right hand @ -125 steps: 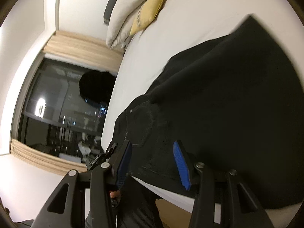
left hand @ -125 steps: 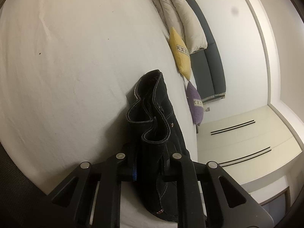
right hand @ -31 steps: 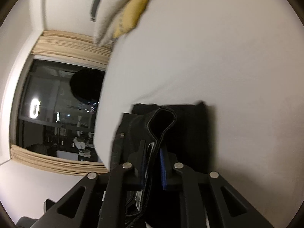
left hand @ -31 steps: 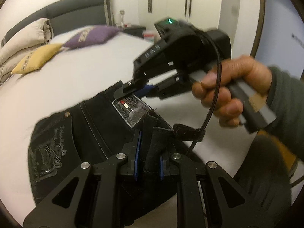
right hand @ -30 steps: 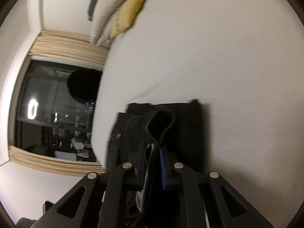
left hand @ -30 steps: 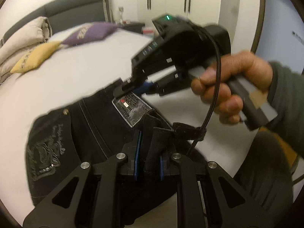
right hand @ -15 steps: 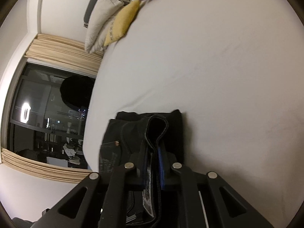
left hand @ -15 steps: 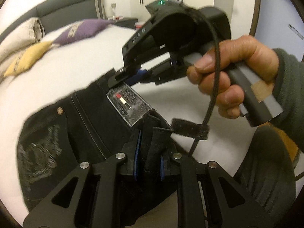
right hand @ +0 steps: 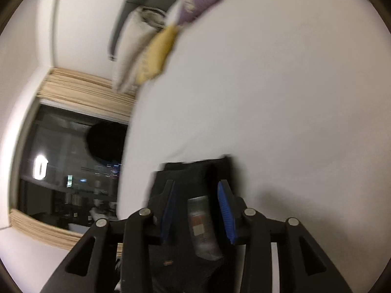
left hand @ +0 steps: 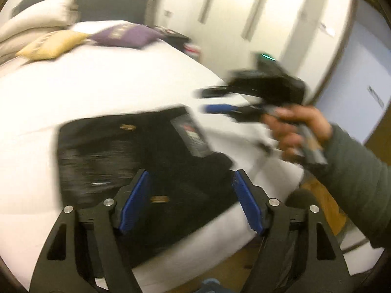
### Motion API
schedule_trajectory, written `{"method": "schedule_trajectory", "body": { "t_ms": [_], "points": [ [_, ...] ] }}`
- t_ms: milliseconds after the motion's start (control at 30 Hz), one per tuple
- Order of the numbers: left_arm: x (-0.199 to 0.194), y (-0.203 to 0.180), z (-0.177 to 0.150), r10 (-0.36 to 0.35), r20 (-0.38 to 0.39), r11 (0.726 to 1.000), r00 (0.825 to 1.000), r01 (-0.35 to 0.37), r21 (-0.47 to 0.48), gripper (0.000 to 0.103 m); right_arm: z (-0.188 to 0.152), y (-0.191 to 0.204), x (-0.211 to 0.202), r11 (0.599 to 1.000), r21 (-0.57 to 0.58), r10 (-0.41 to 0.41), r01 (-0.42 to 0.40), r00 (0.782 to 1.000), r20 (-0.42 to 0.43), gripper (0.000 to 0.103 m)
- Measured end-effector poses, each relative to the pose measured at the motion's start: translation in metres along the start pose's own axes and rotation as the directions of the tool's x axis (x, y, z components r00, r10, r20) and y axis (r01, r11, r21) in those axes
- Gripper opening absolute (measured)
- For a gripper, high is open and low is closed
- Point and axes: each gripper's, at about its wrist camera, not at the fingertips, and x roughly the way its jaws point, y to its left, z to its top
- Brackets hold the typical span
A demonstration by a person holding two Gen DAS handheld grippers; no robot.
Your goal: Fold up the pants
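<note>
Lying folded in a compact dark stack, pants [left hand: 136,161] sit near bed [left hand: 102,85] edge. L gripper [left hand: 191,202] jaws apart, empty; R gripper [right hand: 198,213] likewise, off to one side. Fold looks basically done, maybe tidy-up left.

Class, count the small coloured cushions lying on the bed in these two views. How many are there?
2. The yellow cushion lies near the headboard beside the white pillows; the purple cushion lies right of it. Others may be hidden out of frame.
</note>
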Motion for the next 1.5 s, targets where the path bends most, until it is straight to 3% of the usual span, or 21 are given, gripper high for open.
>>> {"method": "schedule_trajectory", "body": {
  "t_ms": [100,200,300,367,400,467,500,567,633,700,733,833,1000,1100,1167,1233,1267,1300,1367,1433,1500],
  "points": [
    [-0.012,0.055,-0.001,0.049,0.02,0.993,0.999,-0.047,-0.111,0.07,-0.025,0.03,0.0,0.987,-0.038,0.152,-0.153,0.988,-0.024,0.039],
    [-0.005,0.083,-0.01,0.08,0.01,0.985,0.997,-0.078,-0.154,0.07,-0.063,0.044,0.027,0.974,-0.049,0.215,-0.222,0.97,-0.113,0.039],
    [0.02,0.092,-0.027,0.073,-0.059,0.984,0.996,-0.082,-0.16,0.07,-0.097,0.02,0.06,0.987,0.02,0.158,-0.157,0.971,-0.181,0.038],
    [0.038,0.093,-0.04,0.095,-0.088,0.984,0.992,-0.107,-0.142,0.07,-0.109,-0.007,0.066,0.996,0.044,0.084,-0.078,0.984,-0.156,0.006],
    [0.043,0.095,-0.046,0.106,-0.081,0.984,0.991,-0.116,-0.134,0.07,-0.109,-0.017,0.063,0.995,0.075,0.073,-0.063,0.988,-0.135,0.0],
    [0.047,0.097,-0.051,0.114,-0.06,0.985,0.992,-0.121,-0.12,0.07,-0.107,-0.029,0.053,0.989,0.119,0.098,-0.084,0.989,-0.112,0.0],
    [0.049,0.099,-0.05,0.117,-0.061,0.985,0.991,-0.124,-0.118,0.07,-0.106,-0.029,0.047,0.994,0.1,0.055,-0.044,0.992,-0.112,0.0],
    [0.046,0.094,-0.045,0.126,-0.069,0.985,0.99,-0.133,-0.114,0.07,-0.102,-0.023,0.036,0.997,0.074,0.019,-0.01,0.992,-0.123,0.002],
    [0.021,0.079,-0.042,0.127,-0.009,0.987,0.992,-0.128,-0.102,0.07,-0.093,-0.006,0.026,0.999,0.039,-0.011,0.016,0.994,-0.111,0.009],
    [0.004,0.063,-0.037,0.139,0.067,0.989,0.988,-0.135,-0.052,0.07,-0.084,0.016,0.027,1.0,0.0,0.028,-0.028,0.993,-0.111,0.012],
    [0.002,0.057,-0.036,0.131,0.078,0.991,0.988,-0.128,-0.032,0.07,-0.077,0.03,0.031,0.999,-0.031,0.041,-0.045,0.992,-0.122,0.02],
    [0.023,0.056,-0.046,0.124,0.024,0.992,0.992,-0.124,-0.007,0.07,-0.053,0.08,0.076,0.988,-0.114,0.076,-0.102,0.973,-0.217,0.04],
    [0.053,0.051,-0.065,0.137,-0.03,0.99,0.99,-0.137,0.026,0.07,-0.032,0.122,0.183,0.971,-0.194,0.049,-0.14,0.91,-0.412,0.041],
    [0.061,0.053,-0.066,0.135,-0.034,0.991,0.99,-0.135,0.014,0.07,-0.025,0.112,0.236,0.978,-0.176,0.018,-0.107,0.894,-0.448,0.041],
    [0.064,0.055,-0.07,0.142,-0.03,0.99,0.989,-0.141,0.011,0.07,-0.017,0.093,0.259,0.988,-0.143,-0.013,-0.053,0.905,-0.425,0.031],
    [0.068,0.056,-0.07,0.139,-0.027,0.99,0.99,-0.139,0.008,0.07,-0.01,0.072,0.263,0.997,-0.065,0.0,-0.029,0.917,-0.399,0.0],
    [0.069,0.053,-0.071,0.136,-0.027,0.991,0.99,-0.136,0.008,0.07,-0.006,0.063,0.261,0.999,-0.027,0.01,-0.022,0.921,-0.388,0.0],
    [0.069,0.052,-0.07,0.137,-0.03,0.991,0.99,-0.136,0.01,0.07,-0.004,0.062,0.253,0.999,-0.02,0.028,-0.039,0.923,-0.384,0.002],
    [0.064,0.049,-0.072,0.144,-0.029,0.99,0.989,-0.143,0.013,0.07,-0.005,0.069,0.228,0.996,-0.059,0.036,-0.063,0.925,-0.379,0.02],
    [0.065,0.048,-0.073,0.148,-0.026,0.989,0.989,-0.148,0.002,0.07,-0.007,0.071,0.191,0.992,-0.056,0.083,-0.109,0.935,-0.346,0.05],
    [0.067,0.046,-0.074,0.154,-0.024,0.988,0.988,-0.154,0.001,0.07,-0.018,0.064,0.141,0.979,-0.061,0.17,-0.195,0.942,-0.29,0.053]
  ]
}}
